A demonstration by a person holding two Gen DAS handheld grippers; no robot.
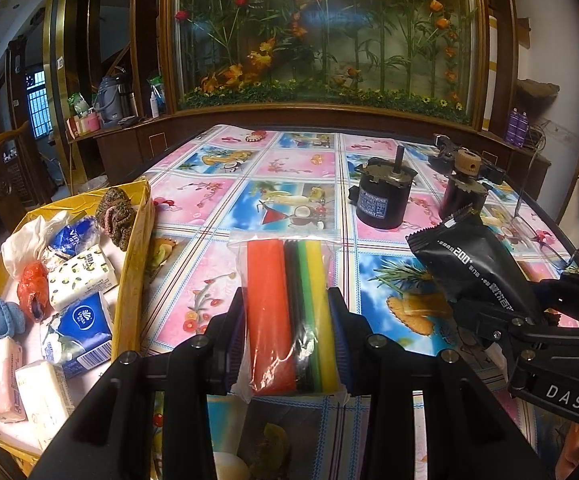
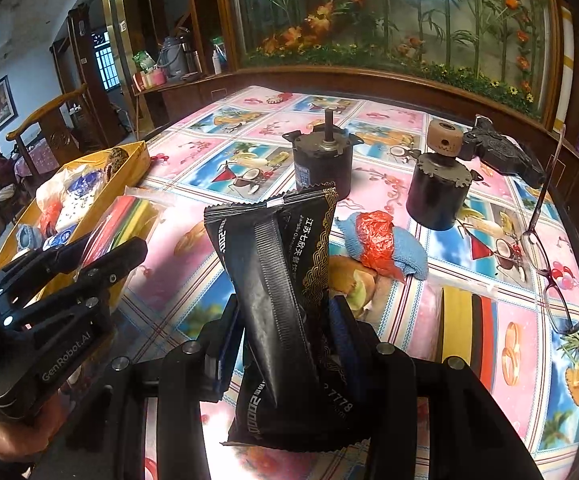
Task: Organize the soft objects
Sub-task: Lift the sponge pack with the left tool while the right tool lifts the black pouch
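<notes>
Foam strips [image 1: 289,312], bagged, sat clamped in the left gripper [image 1: 289,340]; the right gripper [image 2: 285,344] pinched a black pouch [image 2: 285,280]; both probably needed carrying to the yellow box [image 1: 133,240].

Left tool [image 1: 289,312] clamping bagged coloured sticks [image 1: 285,312], yellow box [image 1: 133,240] left, black packet [image 1: 473,264] right

Open tablecloth [image 1: 289,168] lying free at 12 o'clock; two motors [image 1: 383,196] blocking at 1–2 o'clock; yellow box [image 1: 137,240] wall crowding 9–10 o'clock; glasses [image 2: 545,256] sitting at 3 o'clock.
</notes>
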